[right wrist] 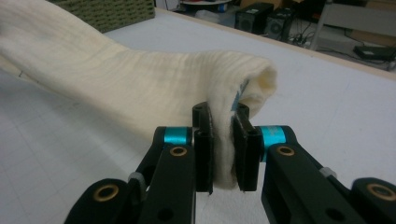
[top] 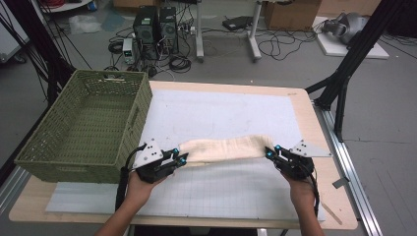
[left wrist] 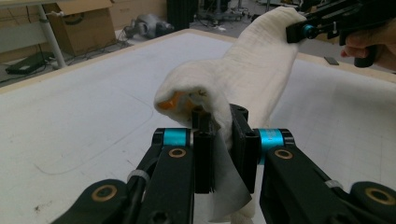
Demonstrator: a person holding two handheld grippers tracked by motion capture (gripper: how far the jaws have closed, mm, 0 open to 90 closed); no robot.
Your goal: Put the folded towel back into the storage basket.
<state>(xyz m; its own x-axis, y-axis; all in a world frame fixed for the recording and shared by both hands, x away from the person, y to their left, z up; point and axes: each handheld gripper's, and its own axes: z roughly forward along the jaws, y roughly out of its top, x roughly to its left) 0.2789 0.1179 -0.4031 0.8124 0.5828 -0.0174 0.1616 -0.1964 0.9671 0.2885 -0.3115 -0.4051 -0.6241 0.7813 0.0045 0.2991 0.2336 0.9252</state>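
A cream towel [top: 223,148] is stretched as a folded band between both grippers, just above the white mat [top: 221,115]. My left gripper [top: 183,159] is shut on the towel's left end; in the left gripper view the cloth [left wrist: 247,79] is pinched between the jaws of that gripper [left wrist: 221,126], with an orange patch showing in the fold. My right gripper [top: 270,152] is shut on the right end; the right gripper view shows the towel [right wrist: 130,79] clamped in its gripper [right wrist: 223,123]. The right gripper [left wrist: 306,30] also appears far off in the left gripper view.
A green woven basket [top: 129,118] stands on the table's left side, close to my left gripper. The wooden table edge [top: 314,123] runs along the right. Beyond the table the floor holds computer towers [top: 156,24], cables and cardboard boxes.
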